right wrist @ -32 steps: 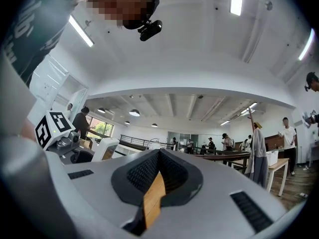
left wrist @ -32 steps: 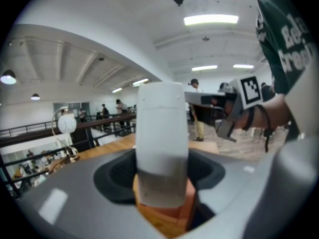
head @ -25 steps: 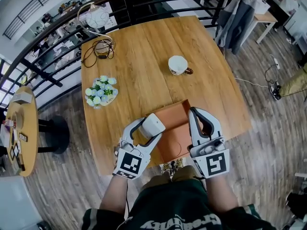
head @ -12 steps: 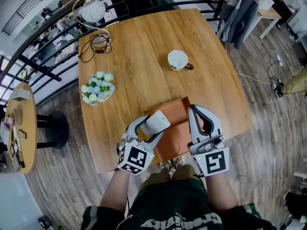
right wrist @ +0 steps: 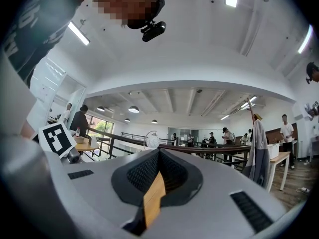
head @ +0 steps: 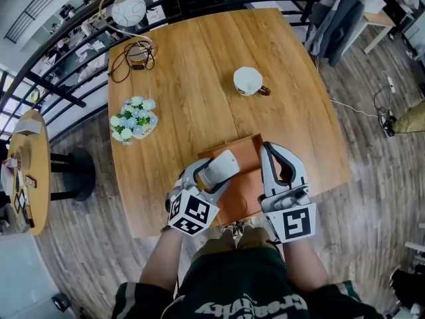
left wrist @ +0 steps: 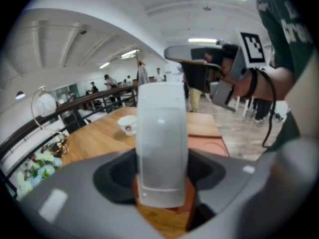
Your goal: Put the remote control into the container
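A white remote control (head: 220, 167) is held in my left gripper (head: 214, 175), which is shut on it and hangs over the left part of the orange container (head: 244, 190). In the left gripper view the remote (left wrist: 162, 143) stands upright between the jaws, hiding most of the container (left wrist: 205, 143) behind it. My right gripper (head: 278, 163) rests on the container's right wall. In the right gripper view its jaws are shut on a thin tan-orange edge (right wrist: 152, 198) that looks like that wall.
The container sits near the front edge of a wooden table (head: 199, 78). A white cup (head: 248, 81) stands at mid-table, with a bunch of flowers (head: 131, 117) on the left and a lamp with coiled cable (head: 133, 48) at the far left corner. A railing runs behind the table.
My left gripper has carried the remote a little to the right, over the container's left side. The right gripper has stayed on the container's right wall.
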